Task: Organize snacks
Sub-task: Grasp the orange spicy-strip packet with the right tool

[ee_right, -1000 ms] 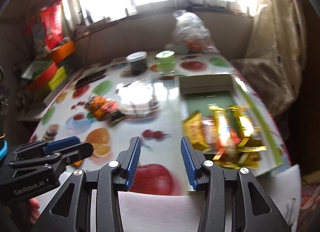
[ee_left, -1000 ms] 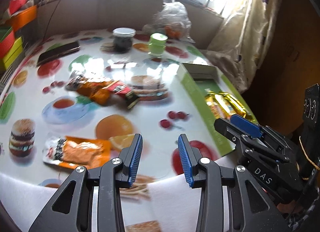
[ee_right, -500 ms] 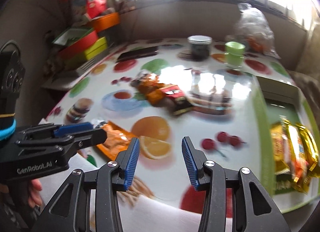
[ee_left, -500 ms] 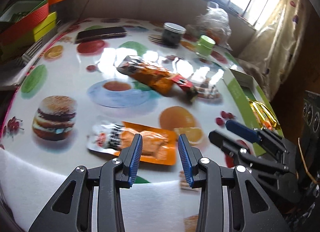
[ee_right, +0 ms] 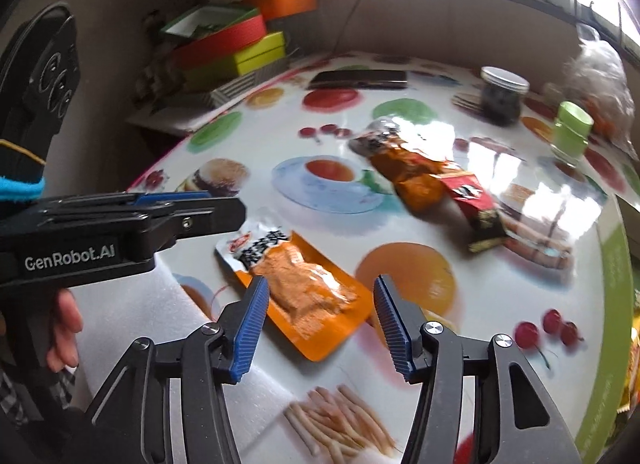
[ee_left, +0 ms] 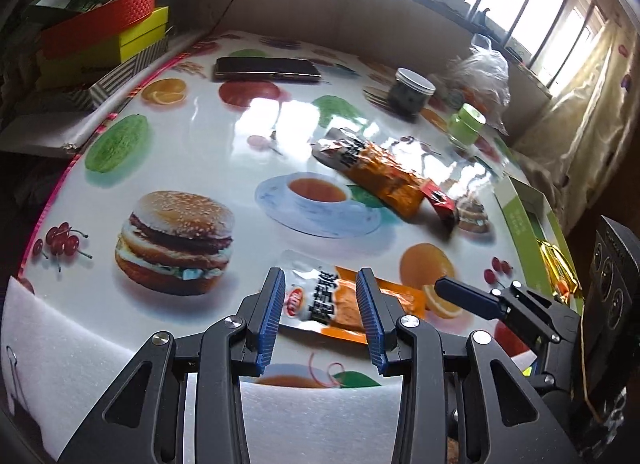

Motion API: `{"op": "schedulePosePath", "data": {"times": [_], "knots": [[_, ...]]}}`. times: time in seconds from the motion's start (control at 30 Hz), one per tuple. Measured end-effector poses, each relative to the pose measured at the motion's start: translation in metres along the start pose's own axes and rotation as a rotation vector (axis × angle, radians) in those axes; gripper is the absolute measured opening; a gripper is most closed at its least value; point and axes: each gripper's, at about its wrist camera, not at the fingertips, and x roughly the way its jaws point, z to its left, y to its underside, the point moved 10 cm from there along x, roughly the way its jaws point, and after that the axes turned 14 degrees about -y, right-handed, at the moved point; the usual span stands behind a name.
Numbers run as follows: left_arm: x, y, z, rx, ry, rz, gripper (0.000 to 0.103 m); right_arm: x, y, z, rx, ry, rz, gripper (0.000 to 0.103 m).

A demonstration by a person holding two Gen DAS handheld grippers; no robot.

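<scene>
Near orange snack packet (ee_right: 308, 290) lies flat on the printed tablecloth (ee_left: 192, 136), close to the table's near edge, its white printed end toward the left gripper and its orange end toward the printed orange slice. Nothing rests on it.

Right gripper (ee_right: 318, 330): jaws have just been opening and now stand wide, straddling the packet's orange end in the right wrist view, pads clear of the film. Nothing gripped yet.

Left gripper (ee_left: 320, 318): jaws part-open, not pressing on anything; the packet's white end shows through the gap, apparently beyond the tips (contact cannot be ruled in from here).

Judgement on the step: this is the approach to a pick. A flat, slippery pouch gives little to bite, so the right jaws likely need to come down steeply and pinch a raised part of the filled bulge or a crimped edge, not slide across the glossy cloth. Keep the left gripper out of the closing path.

Further out: two more packets, orange (ee_left: 380, 174) and red (ee_left: 440, 200), lie mid-table. The green box (ee_left: 524, 224) at the right edge already holds gold-wrapped snacks (ee_left: 558, 268), the probable destination.

Beyond these: dark jar (ee_left: 410, 94), green cup (ee_left: 466, 124), phone (ee_left: 266, 69).
</scene>
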Motion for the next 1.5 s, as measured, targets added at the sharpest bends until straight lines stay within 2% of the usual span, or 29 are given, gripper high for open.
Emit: {"op": "schedulePosePath", "data": {"times": [0.33,0.53,0.8,0.9,0.97,1.13,1.23,1.27,1.3,1.5], "knots": [[0.008,0.001,0.011,-0.028,-0.003,0.016,0.038,0.02,0.003,0.004,-0.039,-0.007,0.065,0.057],[0.01,0.0,0.014,-0.034,-0.002,0.018,0.038,0.03,0.003,0.009,-0.083,-0.001,0.098,0.064],[0.012,-0.001,0.017,-0.046,-0.002,0.022,0.038,0.034,0.003,0.005,-0.108,0.072,0.113,0.063],[0.013,-0.001,0.017,-0.048,-0.002,0.024,0.038,0.029,0.003,0.0,-0.093,0.088,0.099,0.047],[0.013,-0.001,0.016,-0.045,0.0,0.025,0.038,0.025,0.003,-0.003,-0.079,0.093,0.087,0.041],[0.016,-0.001,0.01,-0.034,0.007,0.032,0.038,0.019,0.004,-0.008,-0.054,0.098,0.071,0.036],[0.017,-0.002,0.006,-0.028,0.011,0.034,0.038,0.014,0.004,-0.01,-0.04,0.102,0.057,0.015],[0.017,-0.002,0.005,-0.026,0.012,0.034,0.038,0.013,0.007,-0.014,-0.026,0.111,0.06,0.014],[0.018,-0.003,0.003,-0.023,0.013,0.034,0.038,0.011,0.007,-0.016,-0.014,0.111,0.053,0.007],[0.022,-0.001,-0.006,-0.006,0.02,0.044,0.038,-0.004,0.014,-0.032,0.063,0.117,0.019,0.001]]}}
